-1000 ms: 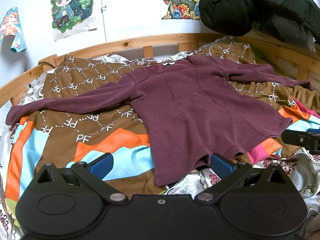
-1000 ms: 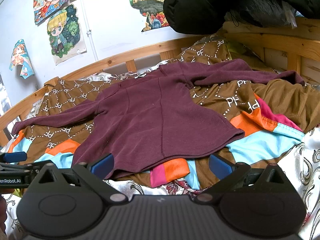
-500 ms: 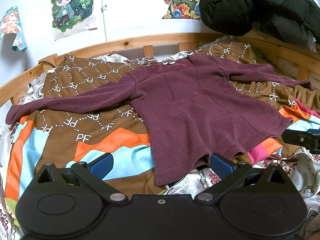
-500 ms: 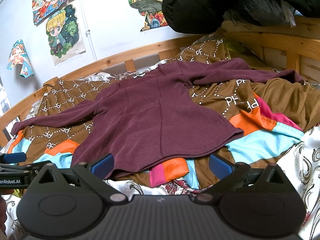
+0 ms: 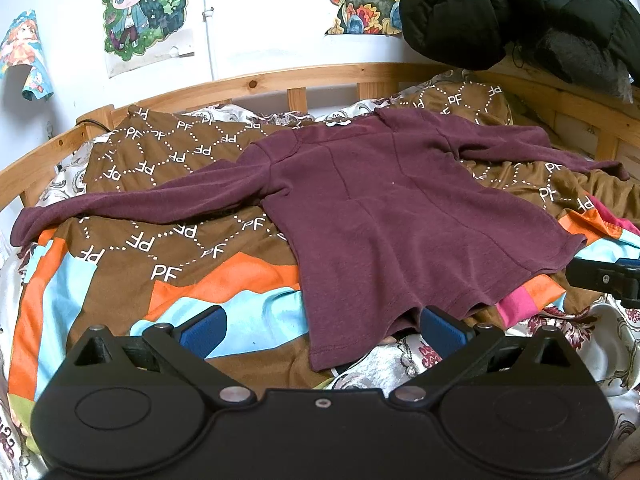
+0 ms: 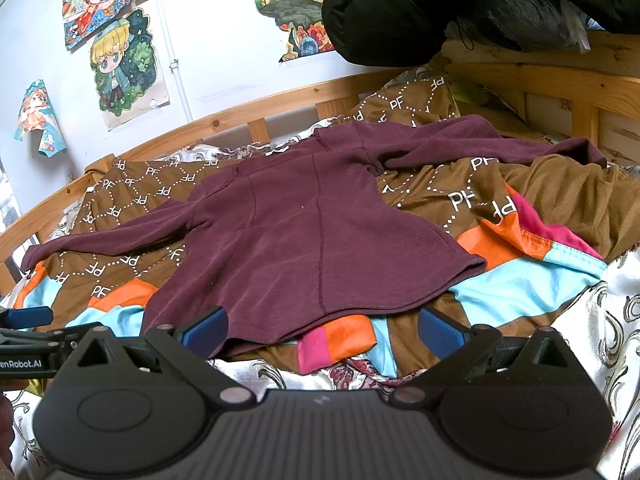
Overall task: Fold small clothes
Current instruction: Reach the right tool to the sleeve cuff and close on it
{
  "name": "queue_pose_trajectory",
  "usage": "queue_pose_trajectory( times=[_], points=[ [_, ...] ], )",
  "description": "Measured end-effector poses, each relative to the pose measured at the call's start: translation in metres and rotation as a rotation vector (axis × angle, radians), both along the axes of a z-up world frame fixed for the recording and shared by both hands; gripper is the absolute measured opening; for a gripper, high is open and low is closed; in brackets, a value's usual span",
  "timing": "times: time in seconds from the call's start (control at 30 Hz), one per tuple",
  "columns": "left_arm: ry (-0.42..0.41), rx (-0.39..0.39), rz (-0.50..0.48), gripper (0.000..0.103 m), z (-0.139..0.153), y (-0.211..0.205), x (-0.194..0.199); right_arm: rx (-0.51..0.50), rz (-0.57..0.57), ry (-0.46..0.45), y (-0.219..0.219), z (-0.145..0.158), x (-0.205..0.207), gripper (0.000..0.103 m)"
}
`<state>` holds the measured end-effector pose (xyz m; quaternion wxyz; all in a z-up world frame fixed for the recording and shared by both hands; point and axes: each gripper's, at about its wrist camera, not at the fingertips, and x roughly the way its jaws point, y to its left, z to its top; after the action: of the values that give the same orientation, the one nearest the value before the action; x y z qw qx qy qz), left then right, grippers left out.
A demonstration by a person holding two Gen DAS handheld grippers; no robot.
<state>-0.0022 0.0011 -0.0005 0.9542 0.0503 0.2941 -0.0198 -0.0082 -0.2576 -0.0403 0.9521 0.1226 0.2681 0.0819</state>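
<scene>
Maroon knit fills the middle of both wrist views: a small long-sleeved top point(image 5: 384, 216) lies spread flat, both sleeves stretched out to the sides, on a brown blanket point(image 5: 160, 184) printed with white "PF" lettering and banded in orange, pale blue and pink. The blanket covers a bed with a wooden rail point(image 5: 248, 84) curving across the upper half of the frame. The top's neckline points toward the rail, its hem toward the cameras.

In the left wrist view the left claw point(image 5: 322, 326) sits at the bottom centre, released, its blue-padded fingers point(image 5: 204, 326) wide apart with the near corner of the hem lying between them; whether either pad touches the cloth cannot be told. At the right edge of that frame a black part of the right claw point(image 5: 604, 278) shows just beside the hem's other corner.

In the right wrist view the right claw point(image 6: 320, 328) is likewise released at the bottom centre, its left blue pad against the lower edge of the top point(image 6: 304, 240), its right pad over the blanket's bright bands point(image 6: 516, 284). The left claw point(image 6: 28, 334) juts in at the lower left edge.

Cartoon posters point(image 5: 144, 12) hang on the white wall in the upper left, and a black padded jacket point(image 5: 516, 8) bulges in the upper right. A white patterned sheet point(image 6: 616, 320) shows at the lower right.
</scene>
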Motion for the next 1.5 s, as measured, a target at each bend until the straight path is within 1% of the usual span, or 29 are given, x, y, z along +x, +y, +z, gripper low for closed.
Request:
queue_pose_trajectory(
  times=[0.17, 0.27, 0.33, 0.4, 0.47, 0.53, 0.6, 0.67, 0.77, 0.83, 0.87, 0.93, 1.0, 1.03, 1.1, 1.13, 1.2, 1.27, 1.37, 1.4, 1.47, 1.5],
  points=[
    [0.02, 0.01, 0.001, 0.102, -0.002, -0.001, 0.007, 0.007, -0.004, 0.018, -0.001, -0.001, 0.002, 0.103],
    [0.065, 0.082, -0.017, 0.102, 0.004, -0.008, 0.026, 0.036, -0.004, 0.058, -0.006, 0.001, 0.009, 0.103],
    [0.085, 0.125, -0.023, 0.102, 0.012, -0.012, 0.042, 0.029, -0.007, 0.091, -0.009, 0.008, 0.019, 0.103],
    [0.107, 0.15, -0.03, 0.102, 0.026, -0.012, 0.062, -0.018, -0.005, 0.098, -0.011, 0.02, 0.031, 0.103],
    [0.121, 0.163, -0.019, 0.102, 0.042, -0.011, 0.079, -0.109, -0.032, 0.084, -0.012, 0.036, 0.046, 0.103],
    [0.117, 0.191, -0.005, 0.102, 0.06, -0.01, 0.097, -0.182, -0.039, 0.068, -0.016, 0.049, 0.06, 0.103],
    [0.106, 0.23, 0.017, 0.102, 0.077, -0.011, 0.115, -0.218, -0.056, 0.065, -0.02, 0.058, 0.073, 0.103],
    [0.092, 0.242, 0.046, 0.102, 0.091, -0.014, 0.134, -0.191, -0.091, 0.061, -0.031, 0.063, 0.087, 0.103],
    [0.087, 0.201, 0.081, 0.102, 0.098, -0.02, 0.164, -0.118, -0.154, 0.085, -0.051, 0.058, 0.112, 0.103],
    [0.079, 0.174, 0.093, 0.102, 0.093, -0.024, 0.181, -0.097, -0.204, 0.111, -0.063, 0.05, 0.132, 0.103],
    [0.061, 0.165, 0.109, 0.102, 0.089, -0.027, 0.188, -0.094, -0.229, 0.124, -0.069, 0.046, 0.14, 0.103],
    [0.019, 0.173, 0.139, 0.102, 0.077, -0.033, 0.202, -0.09, -0.285, 0.164, -0.085, 0.038, 0.154, 0.103],
    [-0.002, 0.188, 0.108, 0.102, 0.061, -0.039, 0.213, -0.072, -0.321, 0.155, -0.1, 0.033, 0.159, 0.103],
    [-0.004, 0.193, 0.092, 0.102, 0.052, -0.042, 0.219, -0.065, -0.33, 0.12, -0.107, 0.033, 0.159, 0.103],
    [0.027, 0.186, 0.072, 0.102, 0.036, -0.047, 0.235, -0.076, -0.365, 0.024, -0.118, 0.03, 0.161, 0.103],
    [0.054, 0.171, 0.062, 0.102, 0.028, -0.049, 0.243, -0.086, -0.392, -0.008, -0.123, 0.028, 0.163, 0.103],
    [0.124, 0.132, 0.059, 0.102, 0.013, -0.052, 0.258, -0.092, -0.465, -0.024, -0.135, 0.022, 0.17, 0.103],
    [0.178, 0.088, 0.045, 0.102, 0.001, -0.051, 0.267, -0.064, -0.532, -0.019, -0.149, 0.016, 0.175, 0.103],
    [0.224, 0.051, 0.023, 0.102, -0.017, -0.049, 0.273, 0.033, -0.623, 0.005, -0.178, 0.008, 0.18, 0.102],
    [0.231, 0.047, 0.019, 0.102, -0.021, -0.049, 0.274, 0.08, -0.652, 0.01, -0.19, 0.008, 0.179, 0.102],
    [0.231, 0.046, 0.009, 0.102, -0.027, -0.05, 0.272, 0.191, -0.69, 0.02, -0.207, 0.002, 0.179, 0.097],
    [0.235, 0.05, 0.003, 0.102, -0.03, -0.049, 0.271, 0.253, -0.705, 0.026, -0.214, -0.001, 0.18, 0.096]
  ],
)
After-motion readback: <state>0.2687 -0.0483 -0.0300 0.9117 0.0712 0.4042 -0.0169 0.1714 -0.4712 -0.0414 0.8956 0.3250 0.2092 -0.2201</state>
